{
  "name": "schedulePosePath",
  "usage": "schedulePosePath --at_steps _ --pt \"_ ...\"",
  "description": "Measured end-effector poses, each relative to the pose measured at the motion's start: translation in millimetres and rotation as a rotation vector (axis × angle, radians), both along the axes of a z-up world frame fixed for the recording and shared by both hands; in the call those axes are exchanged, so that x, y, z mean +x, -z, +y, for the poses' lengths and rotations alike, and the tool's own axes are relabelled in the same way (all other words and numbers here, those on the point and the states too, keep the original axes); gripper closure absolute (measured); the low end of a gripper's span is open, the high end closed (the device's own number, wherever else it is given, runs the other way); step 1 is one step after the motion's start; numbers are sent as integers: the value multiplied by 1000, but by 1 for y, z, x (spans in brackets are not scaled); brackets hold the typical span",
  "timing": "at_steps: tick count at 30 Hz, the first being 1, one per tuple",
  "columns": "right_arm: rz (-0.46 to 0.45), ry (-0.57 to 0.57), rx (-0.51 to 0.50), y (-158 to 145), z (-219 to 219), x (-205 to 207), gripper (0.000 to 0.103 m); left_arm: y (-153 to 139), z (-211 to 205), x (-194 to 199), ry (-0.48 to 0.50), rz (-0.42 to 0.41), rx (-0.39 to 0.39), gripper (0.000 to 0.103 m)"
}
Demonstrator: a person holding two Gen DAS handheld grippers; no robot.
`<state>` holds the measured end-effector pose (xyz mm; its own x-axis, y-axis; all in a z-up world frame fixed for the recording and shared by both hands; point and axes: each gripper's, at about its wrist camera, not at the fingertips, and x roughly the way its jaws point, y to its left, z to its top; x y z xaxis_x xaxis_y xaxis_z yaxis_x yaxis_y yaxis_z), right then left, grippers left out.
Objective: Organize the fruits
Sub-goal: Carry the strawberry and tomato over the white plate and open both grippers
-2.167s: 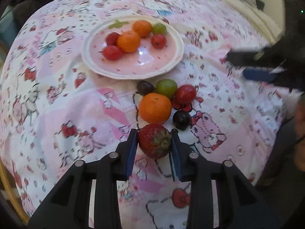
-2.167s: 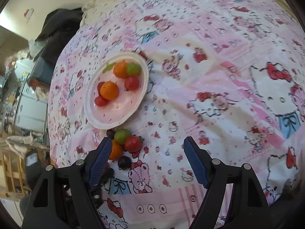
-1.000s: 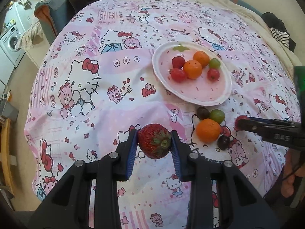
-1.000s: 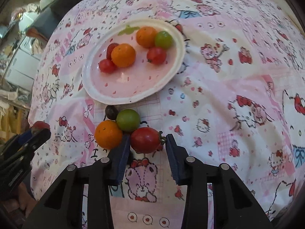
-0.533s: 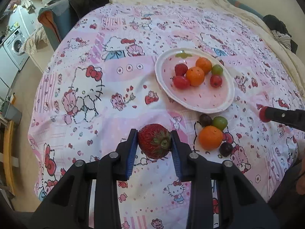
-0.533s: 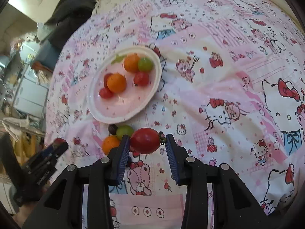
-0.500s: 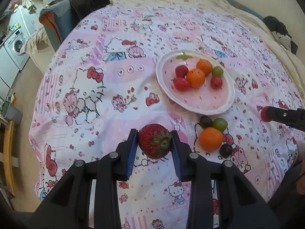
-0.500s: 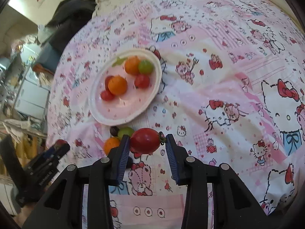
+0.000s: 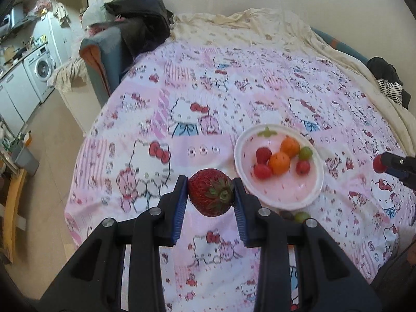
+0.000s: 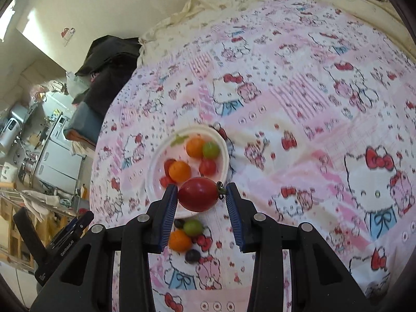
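Your left gripper (image 9: 210,195) clamps the strawberry (image 9: 210,192), hiding fruit below the plate (image 9: 283,200); your right gripper (image 10: 200,195) clamps a tomato (image 10: 198,193), covering the plate's near rim.

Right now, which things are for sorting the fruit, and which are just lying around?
For the job: strawberry in the left hand-held gripper, tomato in the right hand-held gripper, plate, loose orange.
Lying about: black clothes, washing machine.
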<state>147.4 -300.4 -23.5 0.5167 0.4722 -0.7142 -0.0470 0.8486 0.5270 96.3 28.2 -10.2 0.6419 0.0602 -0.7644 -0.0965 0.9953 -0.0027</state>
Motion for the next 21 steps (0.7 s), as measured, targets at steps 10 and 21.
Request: schedulePosePath --at_steps 10,21 --pt "-28 -44 6 -5 17 31 63 -8 -23 31 77 -9 14 73" --pt "5 -97 23 11 30 63 63 0 -46 63 157 -19 44 73"
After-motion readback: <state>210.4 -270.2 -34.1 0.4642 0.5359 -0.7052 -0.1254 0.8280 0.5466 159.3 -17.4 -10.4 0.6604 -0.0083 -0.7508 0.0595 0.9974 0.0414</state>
